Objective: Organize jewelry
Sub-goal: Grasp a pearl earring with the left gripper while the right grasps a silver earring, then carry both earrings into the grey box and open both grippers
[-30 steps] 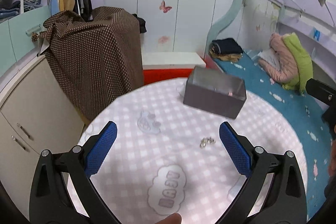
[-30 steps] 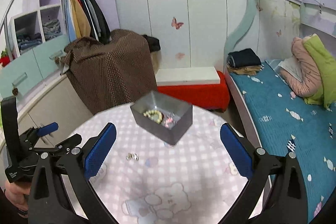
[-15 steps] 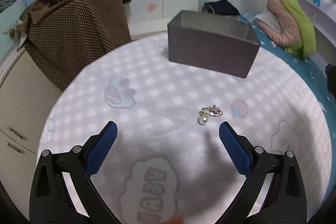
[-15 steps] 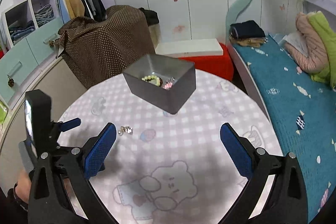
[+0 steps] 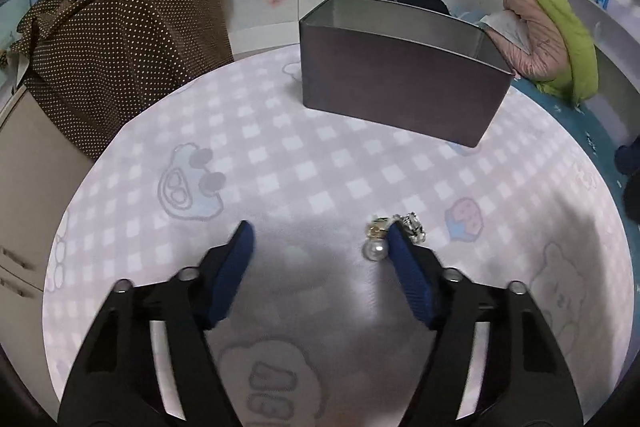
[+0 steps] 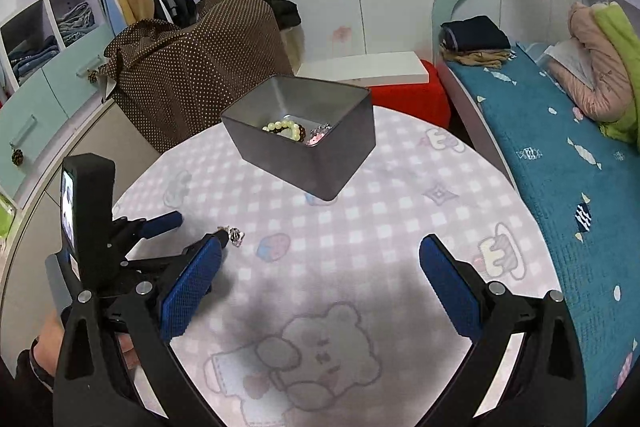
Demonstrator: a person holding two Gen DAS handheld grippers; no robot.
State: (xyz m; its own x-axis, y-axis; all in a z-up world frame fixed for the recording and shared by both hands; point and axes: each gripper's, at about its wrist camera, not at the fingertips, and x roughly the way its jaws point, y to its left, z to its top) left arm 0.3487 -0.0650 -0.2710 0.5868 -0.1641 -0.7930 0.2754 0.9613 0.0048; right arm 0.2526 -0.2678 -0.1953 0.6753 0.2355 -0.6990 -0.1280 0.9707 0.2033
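Beads (image 6: 285,129) already lie in the grey tin (image 6: 344,151). One pearl earring (image 5: 376,247) remains on the tabletop (image 5: 280,163). The left hand-held gripper (image 5: 320,243) stands open, one finger touching it. The right hand-held gripper (image 6: 320,259) hangs open, empty.

pink-and-white checked tablecloth (image 6: 400,227) with pastel bear prints, dark grey tin box (image 6: 316,163), cream beaded bracelet (image 6: 280,127) inside, white pearl earring (image 5: 375,250) with gold bit, blue gripper pads (image 5: 408,279), brown polka-dot cover (image 6: 192,79), teal bedsheet (image 6: 560,155)
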